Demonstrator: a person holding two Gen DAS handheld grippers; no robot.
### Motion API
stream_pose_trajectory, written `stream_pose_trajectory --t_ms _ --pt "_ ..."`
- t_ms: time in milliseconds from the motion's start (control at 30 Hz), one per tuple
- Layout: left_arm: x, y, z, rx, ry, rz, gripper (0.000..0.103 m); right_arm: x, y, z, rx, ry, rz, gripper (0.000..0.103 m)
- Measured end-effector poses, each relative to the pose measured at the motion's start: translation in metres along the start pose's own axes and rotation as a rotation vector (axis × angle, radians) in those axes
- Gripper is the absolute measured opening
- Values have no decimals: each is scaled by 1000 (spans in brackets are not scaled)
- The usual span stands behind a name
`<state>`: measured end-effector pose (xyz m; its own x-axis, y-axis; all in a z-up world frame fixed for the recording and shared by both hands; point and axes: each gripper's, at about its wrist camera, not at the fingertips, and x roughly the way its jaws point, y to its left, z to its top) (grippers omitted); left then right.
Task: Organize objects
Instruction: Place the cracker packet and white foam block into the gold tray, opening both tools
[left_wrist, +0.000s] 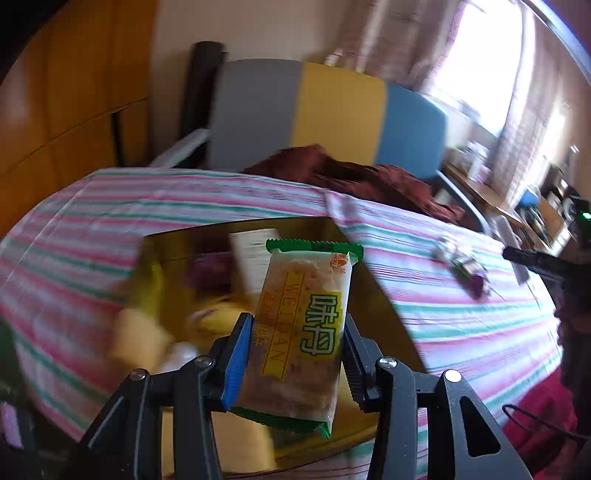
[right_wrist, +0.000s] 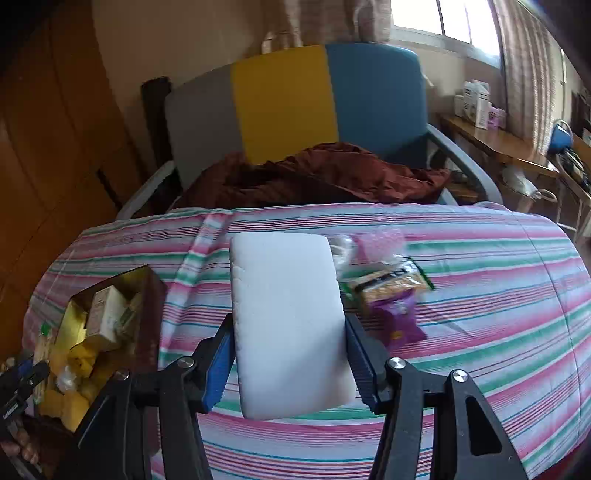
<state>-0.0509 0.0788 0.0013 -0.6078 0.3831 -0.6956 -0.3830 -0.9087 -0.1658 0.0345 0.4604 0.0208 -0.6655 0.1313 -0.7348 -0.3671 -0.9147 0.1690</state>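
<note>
My left gripper (left_wrist: 295, 332) is shut on a green-edged snack packet (left_wrist: 303, 325) with yellow label, held just above an open gold box (left_wrist: 354, 273) holding several yellow packets and a white carton. The box also shows in the right wrist view (right_wrist: 147, 288) at the left. My right gripper (right_wrist: 290, 332) is shut on a white foam block (right_wrist: 288, 321), held above the striped bed. A small pile of snack packets (right_wrist: 388, 284), one purple, lies on the bed just right of the block; it also shows in the left wrist view (left_wrist: 461, 266).
The striped bedsheet (right_wrist: 480, 295) covers the bed. A dark red cloth (right_wrist: 314, 177) lies on a grey, yellow and blue chair (right_wrist: 280, 99) behind it. A wooden wardrobe (left_wrist: 55, 92) stands left, a cluttered desk (right_wrist: 498, 140) right.
</note>
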Motion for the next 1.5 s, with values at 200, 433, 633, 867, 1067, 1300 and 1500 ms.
stream_pose_trajectory --t_ms 200,433,633,867,1067,1300,1500 --pt "-8 56 -5 -108 5 51 47 4 96 -17 -149 48 171 57" --pt "-4 84 4 -171 4 50 47 26 179 -47 -263 143 300 57" --pt "13 93 25 -196 10 34 47 46 211 -65 -292 217 329 57" --pt "33 106 57 -222 -24 104 57 65 225 -67 -277 253 321 59" --pt "21 110 45 -236 -43 117 65 83 242 -77 -292 292 320 69" --pt "10 99 7 -203 -23 161 70 77 244 -94 -309 307 317 77" --pt "-2 79 -10 -144 -36 188 74 63 235 -94 -285 267 290 78"
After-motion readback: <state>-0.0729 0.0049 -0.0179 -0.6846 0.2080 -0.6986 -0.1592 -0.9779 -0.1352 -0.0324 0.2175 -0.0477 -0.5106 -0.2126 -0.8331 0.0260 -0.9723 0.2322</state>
